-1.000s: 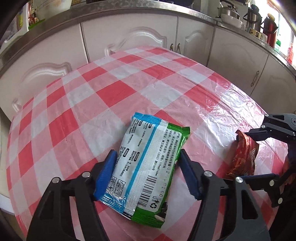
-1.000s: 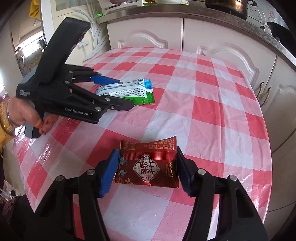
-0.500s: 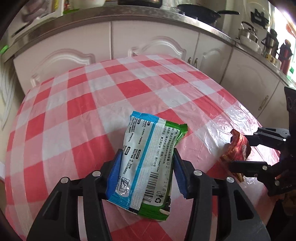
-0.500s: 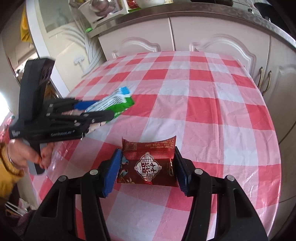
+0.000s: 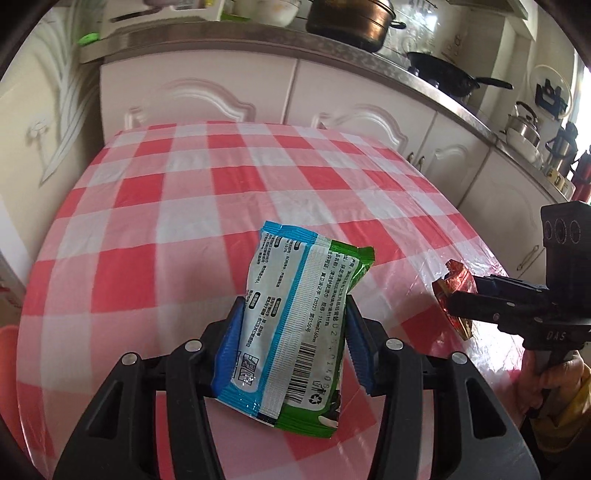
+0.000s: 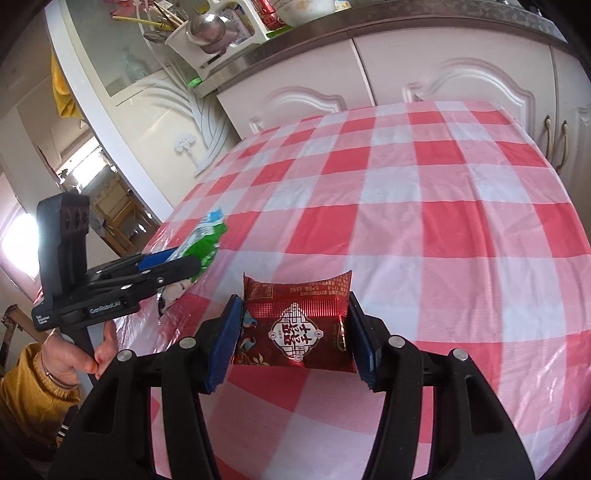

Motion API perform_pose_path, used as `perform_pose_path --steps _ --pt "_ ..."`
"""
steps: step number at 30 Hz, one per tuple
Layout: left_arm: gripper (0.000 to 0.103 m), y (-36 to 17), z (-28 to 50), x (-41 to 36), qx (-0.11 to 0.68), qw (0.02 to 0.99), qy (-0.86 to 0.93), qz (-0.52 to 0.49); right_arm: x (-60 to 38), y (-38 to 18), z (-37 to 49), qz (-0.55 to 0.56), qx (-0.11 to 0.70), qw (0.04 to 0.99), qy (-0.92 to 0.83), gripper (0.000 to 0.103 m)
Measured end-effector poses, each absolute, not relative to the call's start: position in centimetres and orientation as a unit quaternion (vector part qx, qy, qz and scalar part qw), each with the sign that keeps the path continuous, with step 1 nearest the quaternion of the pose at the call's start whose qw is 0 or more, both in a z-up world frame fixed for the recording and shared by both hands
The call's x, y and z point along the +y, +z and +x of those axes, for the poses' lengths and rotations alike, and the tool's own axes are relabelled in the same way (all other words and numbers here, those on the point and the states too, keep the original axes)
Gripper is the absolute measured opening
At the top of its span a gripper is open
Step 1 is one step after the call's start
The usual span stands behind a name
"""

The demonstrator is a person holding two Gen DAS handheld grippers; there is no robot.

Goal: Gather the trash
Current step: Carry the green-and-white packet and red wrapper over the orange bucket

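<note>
Right in front of you, your left claw (image 5: 291, 343) is clamped on the white, blue and green plastic wrapper (image 5: 295, 332), blue pads pinching its two long edges. Its long axis runs straight out ahead along the fingers, far end tipped up off the red-and-white checked plastic cloth on the table (image 5: 177, 206). Your right claw (image 6: 293, 336) grips the crinkled red foil snack packet (image 6: 295, 325) across its width, so the packet sits broadside between the pads. Both pieces look lifted clear, at the table's near edge.

What matters next, I'd say, is where the bin lies, and neither camera shows one plainly. Only the left view catches an orange rim (image 5: 9, 354) low at its left edge; I can't tell what it is. The right view instead shows a doorway (image 6: 107, 206) off to the left. Beyond the table, white cabinet doors (image 5: 199, 99) and a dark pot (image 5: 351, 22).
</note>
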State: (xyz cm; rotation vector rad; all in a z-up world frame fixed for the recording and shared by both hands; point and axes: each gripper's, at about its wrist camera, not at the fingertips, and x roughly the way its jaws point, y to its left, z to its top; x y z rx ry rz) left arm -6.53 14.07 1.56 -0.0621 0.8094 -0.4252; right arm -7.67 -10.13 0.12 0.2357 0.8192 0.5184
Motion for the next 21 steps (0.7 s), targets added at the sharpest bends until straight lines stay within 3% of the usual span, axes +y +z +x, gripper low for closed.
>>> perform_pose_path --steps 21 --pt "0.052 2.8 -10.5 24.1 0.364 0.924 -0.095 -0.072 -5.4 -0.1 -6.8 0.130 0.410 0.863 0.266 0.056"
